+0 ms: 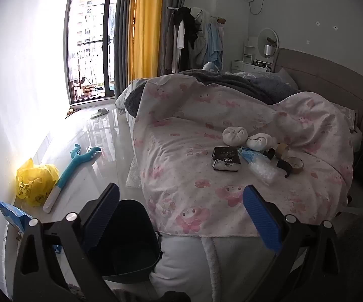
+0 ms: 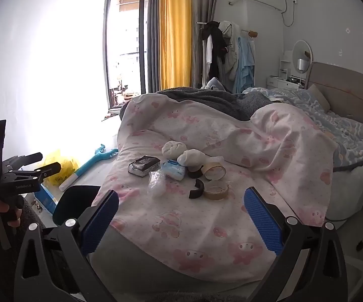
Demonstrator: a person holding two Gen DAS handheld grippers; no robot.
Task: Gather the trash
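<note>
Both the left tool [image 1: 181, 219] and right tool [image 2: 181, 220] gape wide and empty above the bed [image 2: 171, 229]. The soft quilt could bunch into a grab, or the light clear plastic wrapper [image 2: 156, 185] slip. Trash clusters mid-quilt: crumpled tissues [image 2: 174, 149], tape rings [image 2: 216, 189]. A dark bin [image 1: 128, 236] waits alongside.
</note>
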